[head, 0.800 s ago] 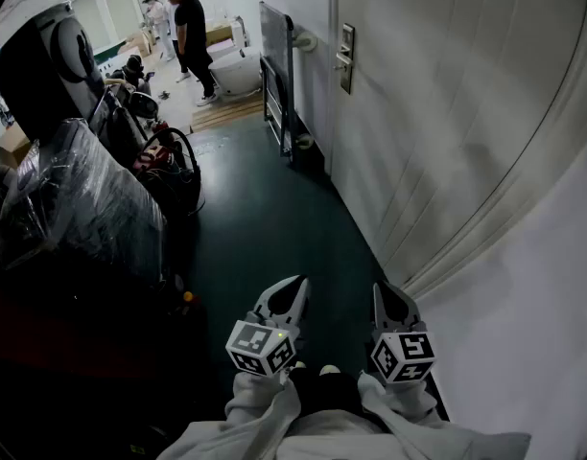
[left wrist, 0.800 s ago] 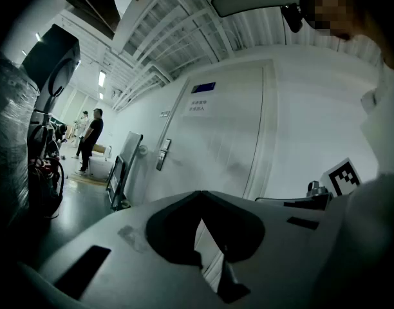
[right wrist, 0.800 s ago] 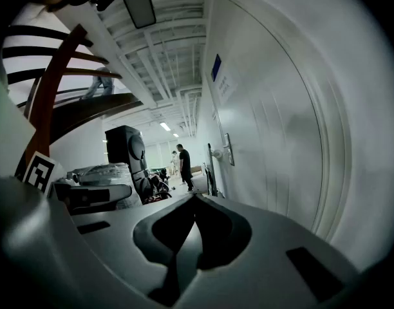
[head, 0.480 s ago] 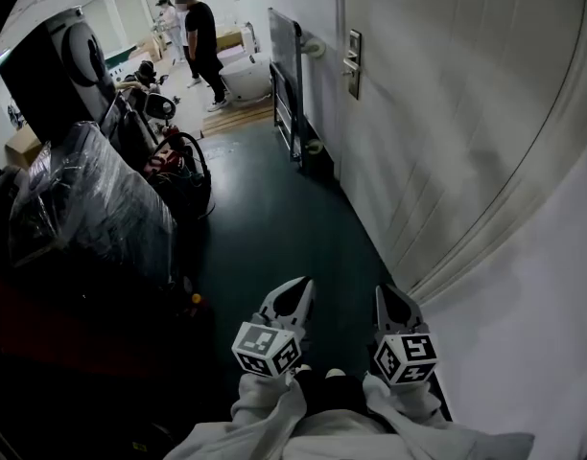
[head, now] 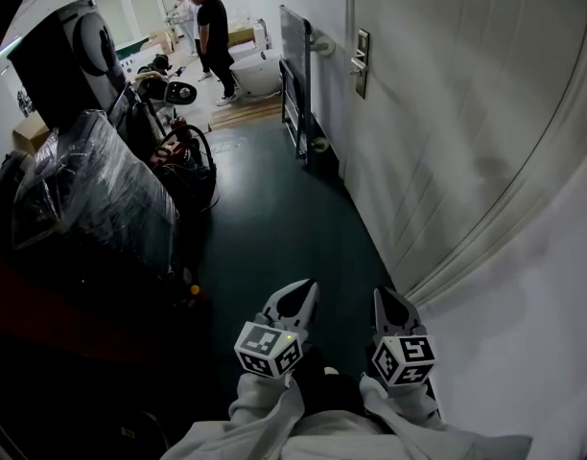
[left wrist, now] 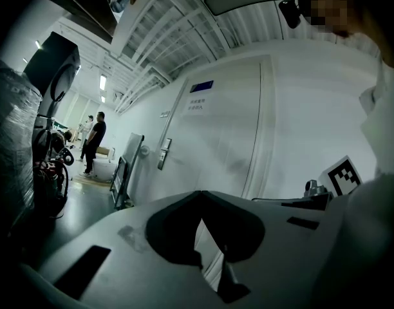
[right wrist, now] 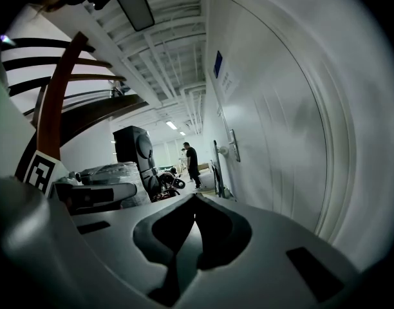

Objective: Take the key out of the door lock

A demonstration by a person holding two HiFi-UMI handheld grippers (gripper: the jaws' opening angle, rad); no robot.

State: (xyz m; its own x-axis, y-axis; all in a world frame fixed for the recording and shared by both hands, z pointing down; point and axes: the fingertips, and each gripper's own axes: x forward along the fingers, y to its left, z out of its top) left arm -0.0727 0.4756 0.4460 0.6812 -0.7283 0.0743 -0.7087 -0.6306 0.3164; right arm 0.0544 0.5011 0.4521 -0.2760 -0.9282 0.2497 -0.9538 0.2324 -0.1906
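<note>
The approach step: left claw (head: 300,293) and right claw (head: 387,300), both pressed together and empty, sit at 6 o'clock, well apart from the door lock (head: 362,62) at 1 o'clock. The key is too small to see. The next move likely calls for walking closer and spreading one claw.

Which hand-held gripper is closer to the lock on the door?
Right. The right hand-held gripper is on the side next to the door, with the door lock far ahead of it. The left hand-held gripper is over the dark floor, farther away.
</note>
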